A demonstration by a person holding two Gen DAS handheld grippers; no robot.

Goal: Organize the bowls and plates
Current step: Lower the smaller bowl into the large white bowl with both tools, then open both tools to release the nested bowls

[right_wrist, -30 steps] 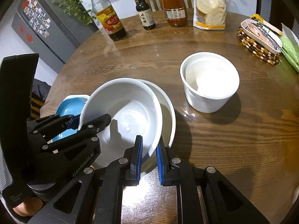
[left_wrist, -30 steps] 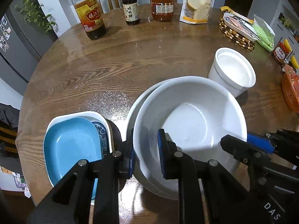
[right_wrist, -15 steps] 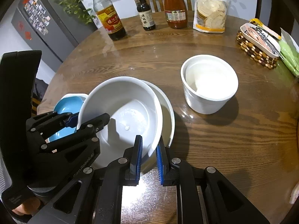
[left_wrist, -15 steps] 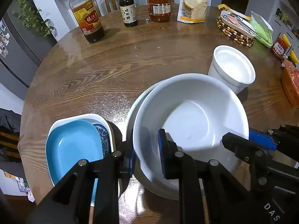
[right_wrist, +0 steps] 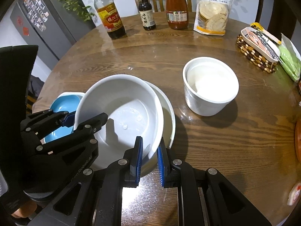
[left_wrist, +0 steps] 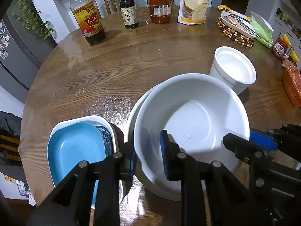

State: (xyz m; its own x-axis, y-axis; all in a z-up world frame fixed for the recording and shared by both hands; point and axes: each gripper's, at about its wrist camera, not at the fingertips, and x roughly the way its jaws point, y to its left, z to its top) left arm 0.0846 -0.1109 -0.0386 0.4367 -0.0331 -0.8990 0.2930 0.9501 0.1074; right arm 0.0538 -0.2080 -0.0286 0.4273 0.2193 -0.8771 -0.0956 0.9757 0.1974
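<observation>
A large white bowl [left_wrist: 188, 122] [right_wrist: 128, 113] is held tilted over a wider white bowl [left_wrist: 131, 116] [right_wrist: 169, 116] that rests on the round wooden table. My left gripper [left_wrist: 148, 158] [right_wrist: 82, 118] is shut on the tilted bowl's left rim, one pad inside and one outside. On the rim's near right side my right gripper [right_wrist: 149, 152] [left_wrist: 248, 141] is shut as well. To the left lies a blue dish [left_wrist: 75, 146] [right_wrist: 64, 103], stacked in a white rectangular dish with a blue-patterned plate under it. A tall white pot [left_wrist: 235, 69] [right_wrist: 210, 86] stands to the right.
Three sauce bottles [left_wrist: 86, 18] and a flour bag [left_wrist: 193, 1] line the table's far side. A beaded mat with a small tray [left_wrist: 237, 30] and a green bag [left_wrist: 263, 30] sit at the far right. A chair and a grey fridge [right_wrist: 47, 24] stand beyond the table.
</observation>
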